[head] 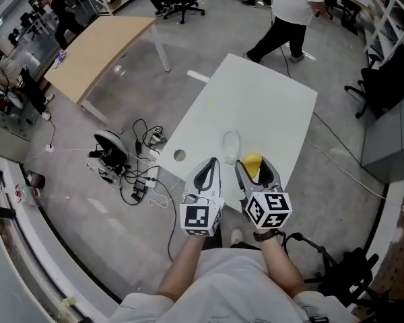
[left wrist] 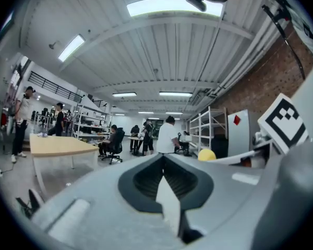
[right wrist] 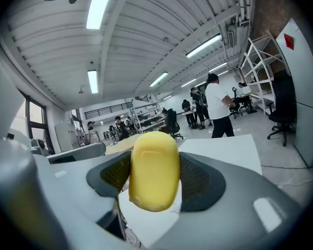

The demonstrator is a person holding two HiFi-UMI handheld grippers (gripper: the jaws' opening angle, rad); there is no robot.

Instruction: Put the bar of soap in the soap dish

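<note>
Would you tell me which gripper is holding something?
The right gripper: a yellow soap bar sits clamped between its jaws; the left gripper holds nothing.

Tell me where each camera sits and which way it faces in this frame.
Head view: sits on the person's head and looks steeply down at the white table; both forearms, the left tool and the right tool show.
Left gripper view: rides on the left tool and looks roughly level along its shut, empty jaws toward distant shelves; the right tool shows at the right edge.
Right gripper view: rides on the right tool and looks along jaws clamped on the yellow bar of soap, over the table.
Shared: the soap appears in all three views.
</note>
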